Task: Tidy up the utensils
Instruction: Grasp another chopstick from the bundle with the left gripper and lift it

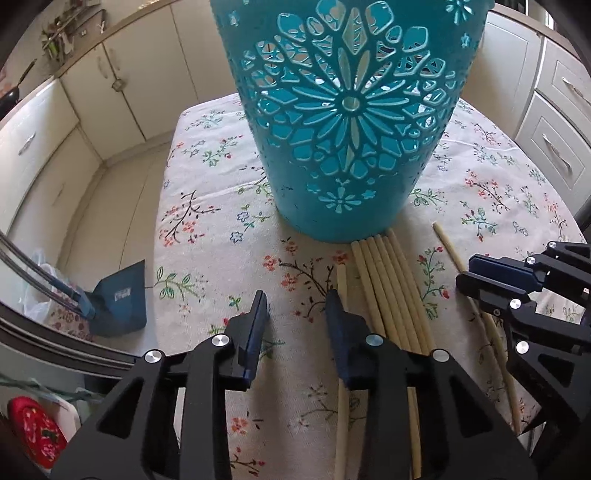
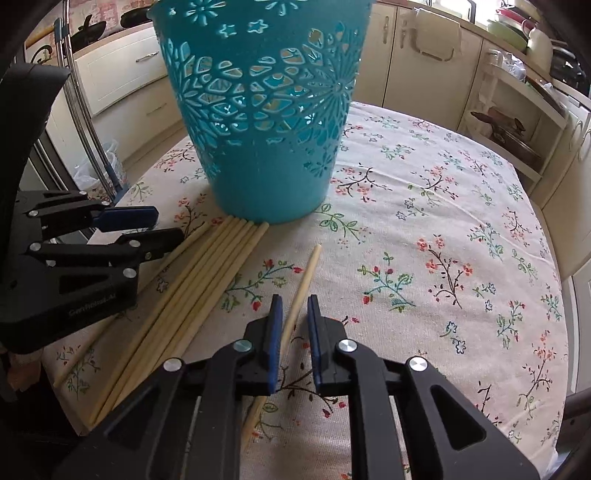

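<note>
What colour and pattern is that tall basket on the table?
The basket is teal, with cut-out flower patterns in its wall; the left wrist view shows it best.

The counter (image 2: 443,206) is covered by a pale cloth printed with small flowers and twigs. Around it stand cream kitchen cabinets (image 1: 122,85) with metal handles, topped by a light worktop (image 1: 110,26) where a dark pan (image 1: 9,99) sits. On the other side, drawers (image 1: 554,144) and an open shelf unit (image 2: 517,122) hold dishes. The floor (image 1: 118,206) is pale. Soft daylight fills the room. A blue dustpan (image 1: 118,299) stands on the floor.
</note>
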The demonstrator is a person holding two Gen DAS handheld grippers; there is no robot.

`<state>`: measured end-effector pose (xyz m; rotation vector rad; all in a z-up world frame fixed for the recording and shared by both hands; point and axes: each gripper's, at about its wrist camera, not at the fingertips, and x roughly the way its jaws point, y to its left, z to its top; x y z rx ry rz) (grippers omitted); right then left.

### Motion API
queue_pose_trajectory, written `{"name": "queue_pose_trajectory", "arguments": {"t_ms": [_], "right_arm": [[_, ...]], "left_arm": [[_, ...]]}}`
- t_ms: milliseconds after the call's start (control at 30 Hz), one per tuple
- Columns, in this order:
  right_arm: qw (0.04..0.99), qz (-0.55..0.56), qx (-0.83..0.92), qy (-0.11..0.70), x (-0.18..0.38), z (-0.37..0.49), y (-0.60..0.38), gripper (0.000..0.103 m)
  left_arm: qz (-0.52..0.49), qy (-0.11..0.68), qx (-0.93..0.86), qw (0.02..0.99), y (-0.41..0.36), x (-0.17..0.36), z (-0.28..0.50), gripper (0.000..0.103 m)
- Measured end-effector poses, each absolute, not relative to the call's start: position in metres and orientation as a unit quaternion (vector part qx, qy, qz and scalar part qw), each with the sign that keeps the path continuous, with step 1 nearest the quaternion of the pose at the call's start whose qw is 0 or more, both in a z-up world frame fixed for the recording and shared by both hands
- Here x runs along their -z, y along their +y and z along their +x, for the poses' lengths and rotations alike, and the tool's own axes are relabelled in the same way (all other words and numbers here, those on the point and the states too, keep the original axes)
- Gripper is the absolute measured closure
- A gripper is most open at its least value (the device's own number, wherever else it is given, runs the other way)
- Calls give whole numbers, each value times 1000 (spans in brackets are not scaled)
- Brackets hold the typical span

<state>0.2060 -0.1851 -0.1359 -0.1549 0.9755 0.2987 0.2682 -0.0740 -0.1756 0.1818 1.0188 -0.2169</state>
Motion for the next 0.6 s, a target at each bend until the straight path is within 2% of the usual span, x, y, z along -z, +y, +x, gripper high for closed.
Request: {"name": "queue_pose_trajectory", "arguments": {"t_ms": [33, 67, 167, 333, 600], "right_arm": [[871, -73, -143, 465, 136, 206, -185, 89], [872, -72, -143, 463, 136, 206, -185, 89], [874, -68, -143, 459, 137, 205, -186, 89], [876, -68, -142, 456, 137, 205, -185, 89], [879, -64, -142, 452, 138, 202, -186, 89]], "left_arm": [[81, 487, 114, 862, -74, 176, 269, 101], [78, 491, 121, 859, -76, 175, 268, 103], [72, 490, 133, 858, -76, 169, 263, 103], [19, 456, 165, 874, -50, 118, 248, 103], [-81, 297, 215, 927, -11, -24, 246, 103]]}}
